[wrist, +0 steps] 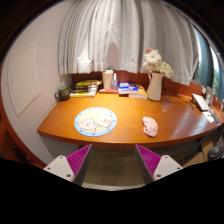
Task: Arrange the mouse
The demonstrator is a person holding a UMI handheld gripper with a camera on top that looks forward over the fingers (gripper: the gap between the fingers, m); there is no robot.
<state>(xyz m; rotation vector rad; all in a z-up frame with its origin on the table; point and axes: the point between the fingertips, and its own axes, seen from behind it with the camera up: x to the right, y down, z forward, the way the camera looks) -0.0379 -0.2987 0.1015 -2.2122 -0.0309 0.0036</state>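
One pink mouse (150,126) lies on the wooden desk (125,128), right of a round blue-and-white pad (96,122) and well apart from it. Its long axis runs roughly front to back across the desk, slightly angled (which end is the front I cannot tell). The gripper (112,160) hangs released before the desk's near edge, its two pink pads (78,158) spread wide with nothing between them; the mouse sits beyond the right finger. Along the back stand one white vase (155,86) of flowers, one pale bottle (108,79), and a stack of books (86,86), with curtains (110,35) behind.
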